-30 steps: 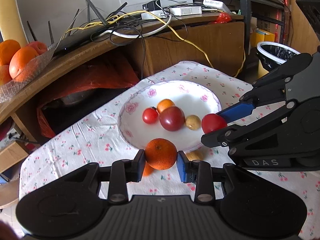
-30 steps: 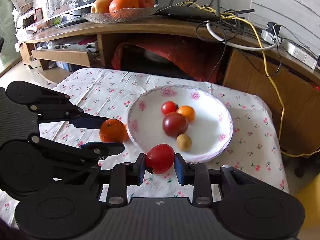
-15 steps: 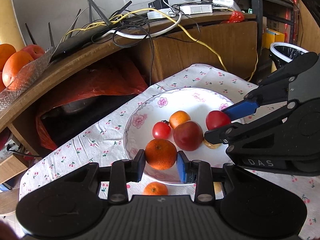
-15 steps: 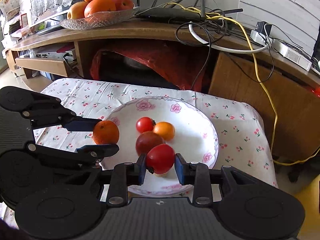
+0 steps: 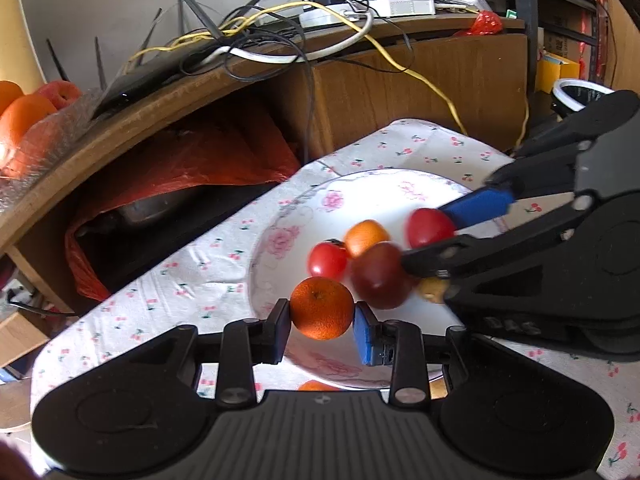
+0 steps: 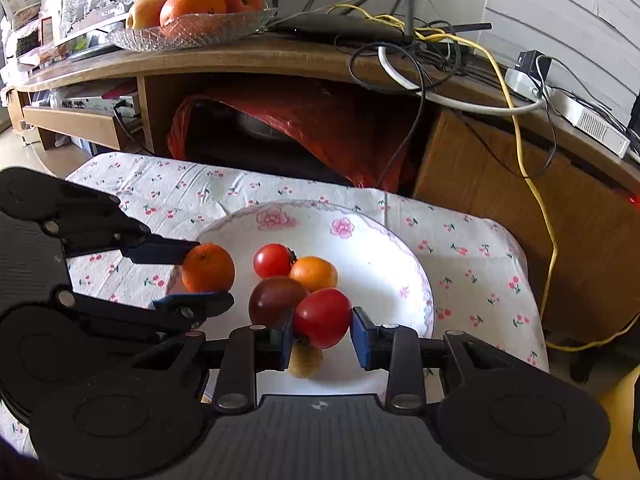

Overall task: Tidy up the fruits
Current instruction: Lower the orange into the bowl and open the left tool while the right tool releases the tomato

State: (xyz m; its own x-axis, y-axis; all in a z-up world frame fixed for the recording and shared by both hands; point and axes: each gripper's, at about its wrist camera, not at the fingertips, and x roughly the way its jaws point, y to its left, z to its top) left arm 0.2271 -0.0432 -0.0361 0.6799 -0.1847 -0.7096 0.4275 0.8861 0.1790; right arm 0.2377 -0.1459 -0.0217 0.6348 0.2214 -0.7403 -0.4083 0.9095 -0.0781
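Note:
A white plate with pink flowers lies on the cherry-print cloth. In it sit a small red tomato, a small orange fruit, a dark red tomato and a little yellow-brown fruit. My left gripper is shut on a mandarin over the plate's near-left rim. From the right wrist view, that mandarin hangs at the plate's left edge. My right gripper is shut on a red tomato over the near part of the plate, close to the dark tomato.
Another orange fruit lies on the cloth just under the plate's near rim. Behind the table a wooden shelf carries a glass bowl of oranges and apples, a router and tangled cables. A red bag fills the shelf opening.
Both grippers have come forward with their fruit, from the plate's near rim to over the plate. The mandarin and the red tomato are still held.

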